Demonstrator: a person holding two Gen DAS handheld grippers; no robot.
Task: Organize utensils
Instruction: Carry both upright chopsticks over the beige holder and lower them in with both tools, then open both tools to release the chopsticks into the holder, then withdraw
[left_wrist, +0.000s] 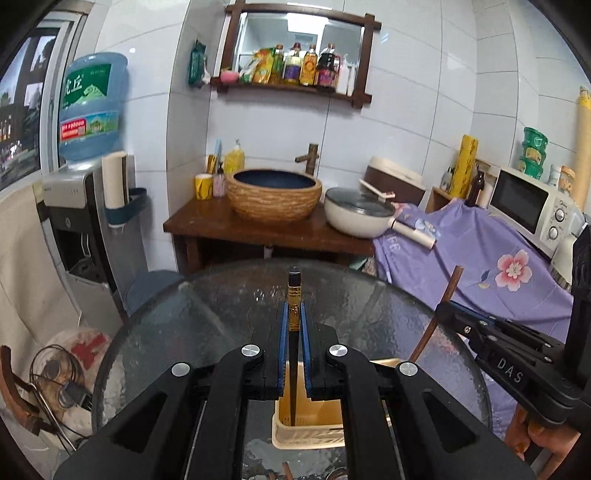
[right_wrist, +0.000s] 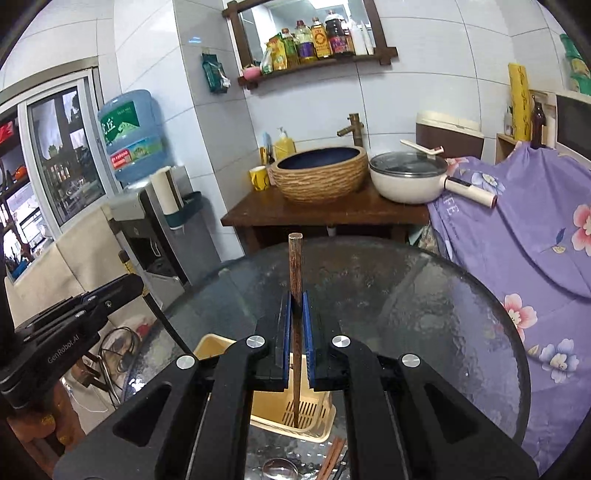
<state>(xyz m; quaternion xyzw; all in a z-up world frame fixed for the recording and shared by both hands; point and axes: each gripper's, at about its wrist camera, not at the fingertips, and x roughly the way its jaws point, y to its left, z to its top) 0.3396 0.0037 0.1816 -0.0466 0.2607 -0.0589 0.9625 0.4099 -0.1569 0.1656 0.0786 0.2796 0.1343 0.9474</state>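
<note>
Now the left hand-held gripper (left_wrist: 294, 325) is clamping a black chopstick (left_wrist: 294, 295) and the right hand-held gripper (right_wrist: 295, 317) a brown chopstick (right_wrist: 295, 266), both tips dipping into the yellow basket (right_wrist: 291, 413) on the near bench (right_wrist: 424, 295).

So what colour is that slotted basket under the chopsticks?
Pale yellow, cream-like plastic basket; the right wrist view shows it best.
</note>
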